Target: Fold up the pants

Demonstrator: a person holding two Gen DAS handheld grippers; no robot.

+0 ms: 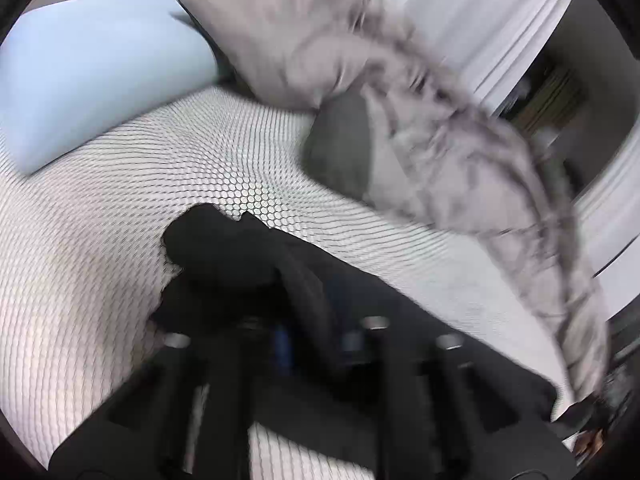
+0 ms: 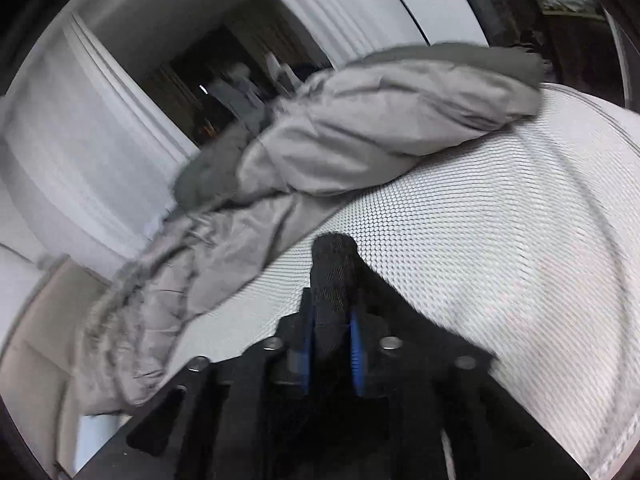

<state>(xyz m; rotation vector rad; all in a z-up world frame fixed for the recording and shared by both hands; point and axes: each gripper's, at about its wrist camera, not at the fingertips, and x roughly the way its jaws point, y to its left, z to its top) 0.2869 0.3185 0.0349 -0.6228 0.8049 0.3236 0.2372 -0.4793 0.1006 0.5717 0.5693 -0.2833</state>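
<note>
Black pants were pinched in both your left gripper and right gripper, lifted over the honeycomb-patterned bed; by my judgement, folding had barely begun.

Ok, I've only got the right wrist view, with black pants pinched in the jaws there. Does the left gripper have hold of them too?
Observer: The black pants are heaped over the left gripper and hide its jaws, so I can't tell.
Operator: What's ahead of it?
Observer: A light blue pillow lies on the patterned sheet, off to the left.
</note>
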